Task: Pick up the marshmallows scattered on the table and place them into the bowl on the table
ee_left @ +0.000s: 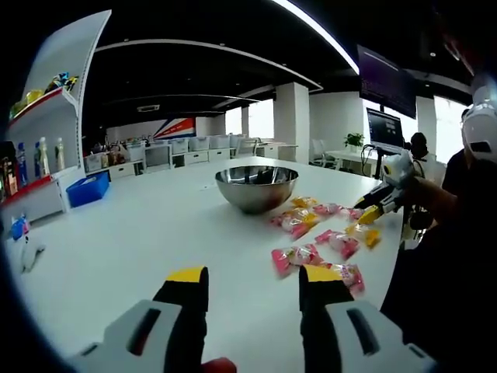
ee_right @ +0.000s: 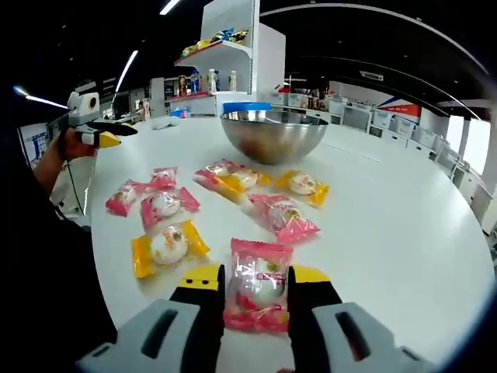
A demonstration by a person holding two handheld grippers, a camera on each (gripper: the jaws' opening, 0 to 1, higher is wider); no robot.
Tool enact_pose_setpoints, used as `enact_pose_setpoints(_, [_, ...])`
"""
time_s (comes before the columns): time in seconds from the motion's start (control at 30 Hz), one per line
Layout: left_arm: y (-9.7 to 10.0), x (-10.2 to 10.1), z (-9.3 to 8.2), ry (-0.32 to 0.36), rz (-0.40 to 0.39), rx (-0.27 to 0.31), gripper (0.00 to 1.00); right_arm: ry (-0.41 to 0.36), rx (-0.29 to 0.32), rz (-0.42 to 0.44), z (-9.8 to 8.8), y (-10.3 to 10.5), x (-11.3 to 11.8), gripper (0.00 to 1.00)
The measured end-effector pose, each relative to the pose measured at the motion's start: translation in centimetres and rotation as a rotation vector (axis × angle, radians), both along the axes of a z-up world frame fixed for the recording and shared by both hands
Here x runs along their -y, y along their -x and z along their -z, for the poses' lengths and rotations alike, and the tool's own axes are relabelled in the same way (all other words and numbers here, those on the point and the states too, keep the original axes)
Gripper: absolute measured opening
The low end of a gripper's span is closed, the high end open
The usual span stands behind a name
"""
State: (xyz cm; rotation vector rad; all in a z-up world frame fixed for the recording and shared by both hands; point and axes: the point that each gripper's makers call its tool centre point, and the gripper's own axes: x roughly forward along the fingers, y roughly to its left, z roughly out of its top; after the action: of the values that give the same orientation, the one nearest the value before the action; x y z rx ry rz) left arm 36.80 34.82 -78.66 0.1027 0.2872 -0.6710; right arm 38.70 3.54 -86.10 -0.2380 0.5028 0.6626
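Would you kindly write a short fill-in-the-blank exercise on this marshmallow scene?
1. The bowl on the table is made of ____.
2. Between the right tongs lies a marshmallow packet coloured ____.
3. The left tongs hold ____.
4. The packets lie on the table, ____ the bowl.

Missing words: metal; pink; nothing; outside

From where I stand, no lettering can be made out. The marshmallow wrappers carry printed patches too small and blurred to read, and the bottles on the shelf and the dark monitor give nothing readable either.
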Motion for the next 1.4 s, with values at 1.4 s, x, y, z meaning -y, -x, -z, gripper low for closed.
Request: enact_pose_setpoints(1.4, [0.9,0.6,0.2,-0.003,0.035,-0.003,0.45,-0.050,0.047,-0.083,-4.3,-1.9,0.0,0.24])
